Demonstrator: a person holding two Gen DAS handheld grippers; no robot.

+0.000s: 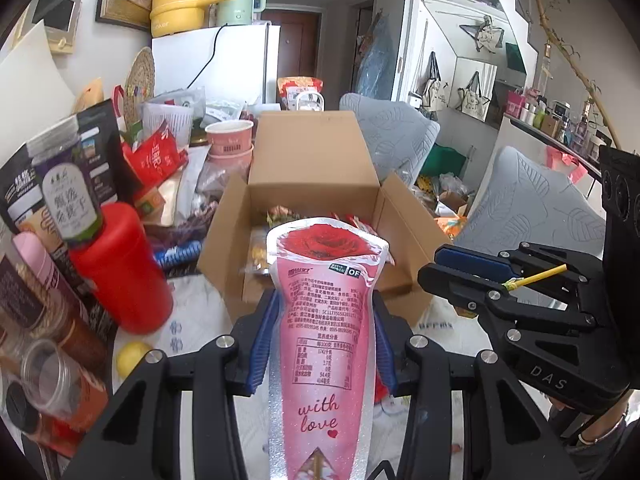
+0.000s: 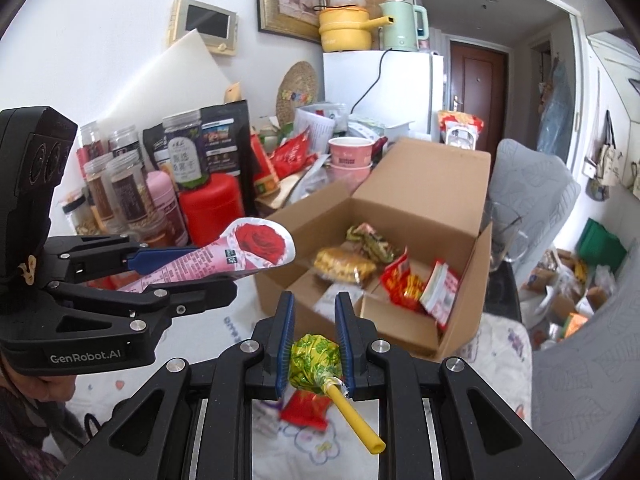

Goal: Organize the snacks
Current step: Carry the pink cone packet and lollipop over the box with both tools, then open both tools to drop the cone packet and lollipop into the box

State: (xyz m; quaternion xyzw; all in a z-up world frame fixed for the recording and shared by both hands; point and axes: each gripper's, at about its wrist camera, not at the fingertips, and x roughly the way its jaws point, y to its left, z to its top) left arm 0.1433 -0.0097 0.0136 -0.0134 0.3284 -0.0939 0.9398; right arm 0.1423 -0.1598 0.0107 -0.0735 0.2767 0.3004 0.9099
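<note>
A pink pouch (image 1: 324, 360) printed with a red rose and "with love" stands upright between the blue pads of my left gripper (image 1: 325, 312), which is shut on it. The same pouch (image 2: 260, 240) and left gripper (image 2: 216, 268) show at the left of the right wrist view. My right gripper (image 2: 314, 300) is shut on a lollipop (image 2: 314, 360) in green-yellow foil, its yellow stick (image 2: 356, 420) pointing back at the camera. Both grippers hang above the table, just short of an open cardboard box (image 2: 432, 184) that holds several snack packets. The right gripper (image 1: 434, 266) sits at the right of the left wrist view.
A red canister (image 1: 120, 264), jars, dark bags and pink cups (image 1: 230, 136) crowd the table left of the box (image 1: 312, 148). A red wrapper (image 2: 306, 410) lies on the printed cloth below the lollipop. Grey-cushioned chairs (image 1: 540, 200) stand to the right.
</note>
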